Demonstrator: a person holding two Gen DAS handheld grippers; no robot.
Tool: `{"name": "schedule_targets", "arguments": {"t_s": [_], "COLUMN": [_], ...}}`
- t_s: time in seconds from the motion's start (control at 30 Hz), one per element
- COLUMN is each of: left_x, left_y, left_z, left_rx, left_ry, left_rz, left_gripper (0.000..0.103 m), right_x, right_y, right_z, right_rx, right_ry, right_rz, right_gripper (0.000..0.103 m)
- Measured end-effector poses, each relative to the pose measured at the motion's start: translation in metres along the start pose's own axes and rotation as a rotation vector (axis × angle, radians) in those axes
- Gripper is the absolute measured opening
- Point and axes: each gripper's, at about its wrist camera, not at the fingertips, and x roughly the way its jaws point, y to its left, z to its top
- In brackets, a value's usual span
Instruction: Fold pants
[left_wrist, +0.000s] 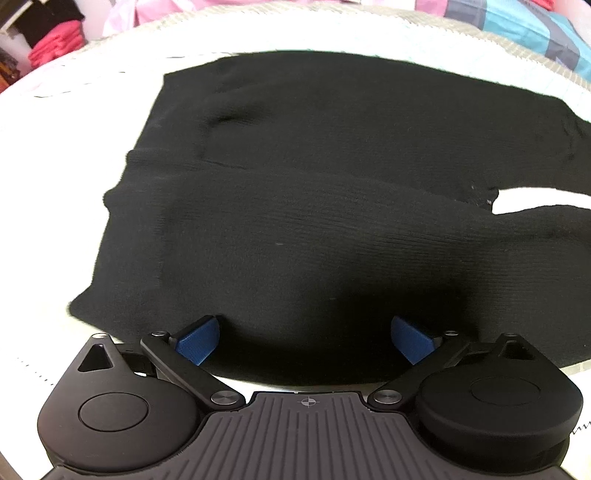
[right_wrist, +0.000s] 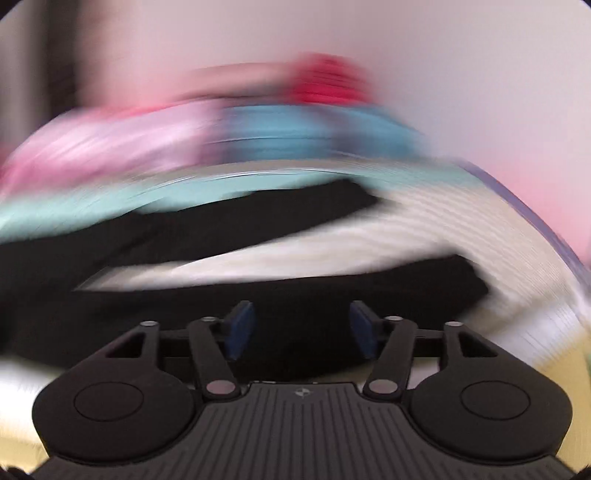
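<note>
Black pants (left_wrist: 295, 192) lie on the white bedcover (left_wrist: 74, 122), pink clothes (left_wrist: 55, 44) behind, both tools gaping, empty.

The picture is very blurry. The right gripper (right_wrist: 302, 328) has its two blue pads (right_wrist: 242, 328) wide apart, with nothing between them. Black pants (right_wrist: 184, 236) lie just past it on a white bed (right_wrist: 424, 236). Far behind are pink, blue and red cloths (right_wrist: 280, 129).
</note>
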Motion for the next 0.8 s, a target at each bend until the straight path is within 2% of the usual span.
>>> {"name": "schedule_targets", "arguments": {"t_s": [0.07, 0.13, 0.23, 0.33, 0.4, 0.43, 0.53, 0.6, 0.67, 0.73, 0.77, 0.8], "left_x": [-0.005, -0.004, 0.004, 0.008, 0.009, 0.009, 0.009, 0.008, 0.008, 0.007, 0.007, 0.006], "left_y": [0.008, 0.015, 0.028, 0.037, 0.036, 0.034, 0.033, 0.035, 0.034, 0.034, 0.034, 0.035], "left_z": [-0.002, -0.004, -0.004, -0.004, -0.004, -0.005, -0.005, -0.007, -0.008, -0.008, -0.008, -0.008], "left_rx": [-0.001, 0.006, 0.005, -0.016, -0.010, -0.003, 0.004, 0.004, 0.018, 0.027, 0.027, 0.025], "left_ry": [-0.017, -0.017, -0.004, 0.001, -0.002, -0.003, -0.002, -0.007, -0.013, -0.014, -0.014, -0.013], "left_rz": [0.006, 0.028, 0.070, 0.048, 0.050, 0.056, 0.051, 0.036, 0.035, 0.032, 0.027, 0.022], "left_gripper": [0.103, 0.103, 0.103, 0.103, 0.103, 0.103, 0.103, 0.103, 0.103, 0.103, 0.103, 0.103], "right_x": [-0.005, 0.000, 0.020, 0.039, 0.048, 0.049, 0.013, 0.000, -0.005, -0.007, -0.006, -0.010], "right_y": [0.054, 0.099, 0.145, 0.159, 0.154, 0.153, 0.150, 0.142, 0.141, 0.140, 0.141, 0.147], "right_z": [-0.012, -0.025, -0.035, -0.027, -0.016, -0.012, -0.019, -0.031, -0.042, -0.046, -0.044, -0.040], "right_rx": [-0.192, -0.373, -0.590, -0.631, -0.560, -0.534, -0.578, -0.584, -0.626, -0.642, -0.631, -0.616], "right_ry": [0.029, 0.057, 0.063, 0.035, 0.087, 0.119, 0.097, 0.137, 0.176, 0.164, 0.157, 0.133], "right_rz": [0.138, 0.211, 0.213, 0.210, 0.264, 0.282, 0.299, 0.315, 0.285, 0.268, 0.281, 0.302], "right_gripper": [0.066, 0.063, 0.058, 0.054, 0.007, 0.007, 0.006, 0.006, 0.005, 0.005, 0.008, 0.016]}}
